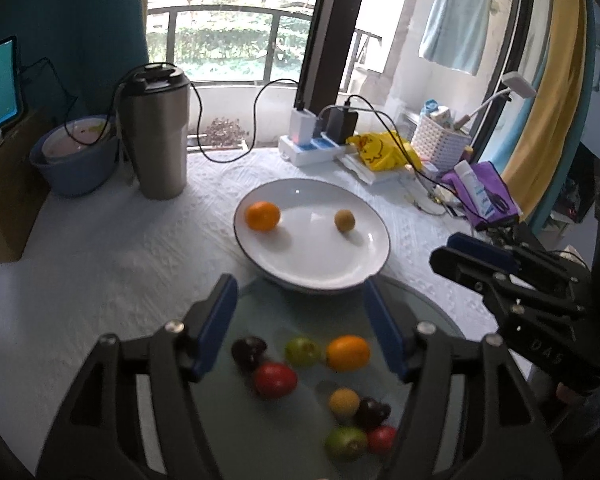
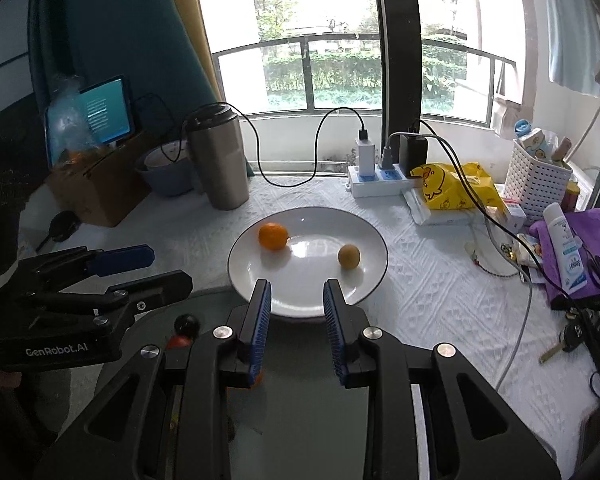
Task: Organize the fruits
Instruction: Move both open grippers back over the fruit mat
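Under left gripper (image 1: 300, 312), perhaps eight fruits (image 1: 348, 353).

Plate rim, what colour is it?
The white plate has a thin dark rim, clearest in the right wrist view.

Left black two-finger gripper with blue pads (image 1: 300, 308) jaws spread wide, empty, right black blue-padded gripper (image 2: 296, 308) jaws parted, empty, just right of it

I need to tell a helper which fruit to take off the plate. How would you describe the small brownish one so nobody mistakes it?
Find the white plate in the middle of the table, in front of the steel tumbler. Two fruits lie on it, apart. The small brownish fruit is on the right side; unlike the bright orange, it is dull tan and smaller.
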`<state>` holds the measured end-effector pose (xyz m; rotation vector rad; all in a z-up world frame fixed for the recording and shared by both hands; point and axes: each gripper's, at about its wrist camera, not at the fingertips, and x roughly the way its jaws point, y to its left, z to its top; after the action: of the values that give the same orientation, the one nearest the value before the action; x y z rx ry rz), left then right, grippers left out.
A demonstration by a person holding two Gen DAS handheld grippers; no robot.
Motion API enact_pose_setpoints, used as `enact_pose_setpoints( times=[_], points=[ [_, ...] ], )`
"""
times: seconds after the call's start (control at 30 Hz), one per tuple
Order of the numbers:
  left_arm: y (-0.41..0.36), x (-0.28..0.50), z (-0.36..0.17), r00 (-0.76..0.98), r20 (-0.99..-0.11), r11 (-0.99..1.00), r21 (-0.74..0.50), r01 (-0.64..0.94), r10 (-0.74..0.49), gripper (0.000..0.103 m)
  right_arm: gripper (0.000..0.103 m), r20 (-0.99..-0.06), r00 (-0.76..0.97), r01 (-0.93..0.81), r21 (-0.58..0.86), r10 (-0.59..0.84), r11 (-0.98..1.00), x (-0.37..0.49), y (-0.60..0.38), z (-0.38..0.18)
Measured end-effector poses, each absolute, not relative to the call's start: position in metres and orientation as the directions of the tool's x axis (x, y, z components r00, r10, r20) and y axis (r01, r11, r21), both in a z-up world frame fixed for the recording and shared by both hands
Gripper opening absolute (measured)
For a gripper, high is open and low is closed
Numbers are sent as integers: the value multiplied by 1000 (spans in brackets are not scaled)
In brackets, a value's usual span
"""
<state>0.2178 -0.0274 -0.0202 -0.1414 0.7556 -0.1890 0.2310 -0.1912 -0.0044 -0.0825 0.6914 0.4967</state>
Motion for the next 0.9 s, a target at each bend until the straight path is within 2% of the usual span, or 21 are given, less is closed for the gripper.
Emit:
enact_pose_setpoints(
  times=[0.53,0.9],
  points=[
    [-26,167,-39,699,-683,975,-197,106,-214,67,36,-671,613,-487,94,417,868,178,-184,-23],
    [-20,141,-58,685,-695,973,-208,96,-216,67,41,-734,542,-488,122,410,864,153,-176,-53]
  ],
)
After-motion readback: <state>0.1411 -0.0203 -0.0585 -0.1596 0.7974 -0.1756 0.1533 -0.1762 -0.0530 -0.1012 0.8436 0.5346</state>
